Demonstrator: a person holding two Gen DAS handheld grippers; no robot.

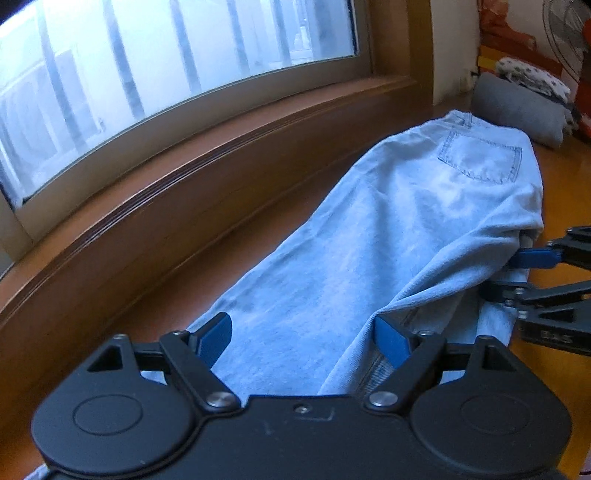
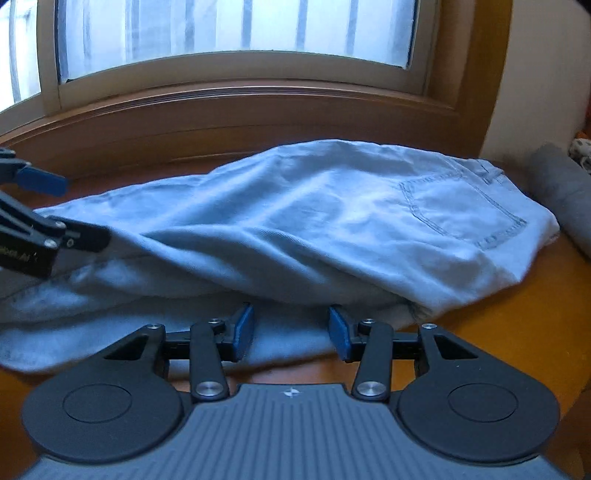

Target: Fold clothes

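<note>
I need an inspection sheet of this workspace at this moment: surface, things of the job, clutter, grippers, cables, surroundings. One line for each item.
Surface: wooden surface, orange-brown, bare beside the cloth.
Job's things: light blue jeans lie along the window side, one layer folded over the other, back pocket facing up.
Clutter: grey folded cloth beyond the waistband, a patterned cloth on it.
Grippers: left gripper open wide, over the leg end of the jeans; right gripper open, jaws at the near edge of the jeans, pads not pressing.
Cables: nothing seen.
Surroundings: window with bars behind frosted glass, wooden sill, a fan at the far corner.
</note>
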